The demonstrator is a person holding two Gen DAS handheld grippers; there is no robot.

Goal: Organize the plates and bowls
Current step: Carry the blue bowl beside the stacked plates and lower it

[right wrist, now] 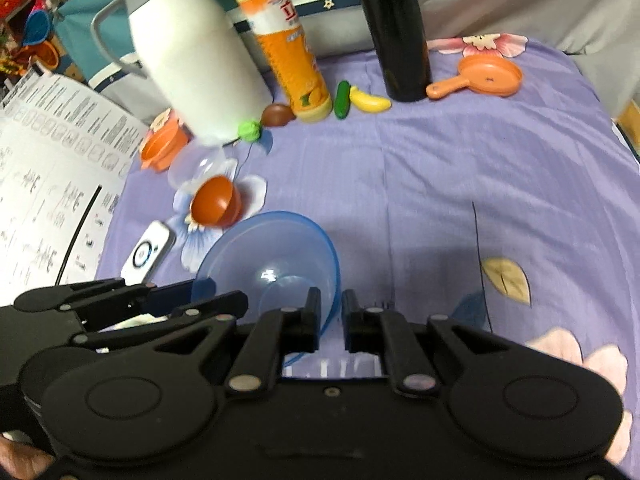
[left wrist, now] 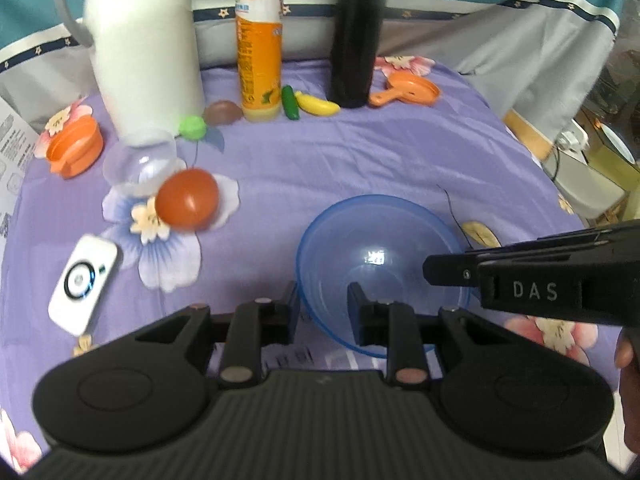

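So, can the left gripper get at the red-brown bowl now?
Probably not yet. The left gripper is shut on the blue bowl, as is the right gripper. The cloth toward the red-brown bowl looks free otherwise.

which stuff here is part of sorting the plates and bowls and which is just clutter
Job: blue bowl, held at its rim by both grippers; red bowl; clear bowl.
Clutter: white jug, orange bottle, black flask, toy banana, remote.
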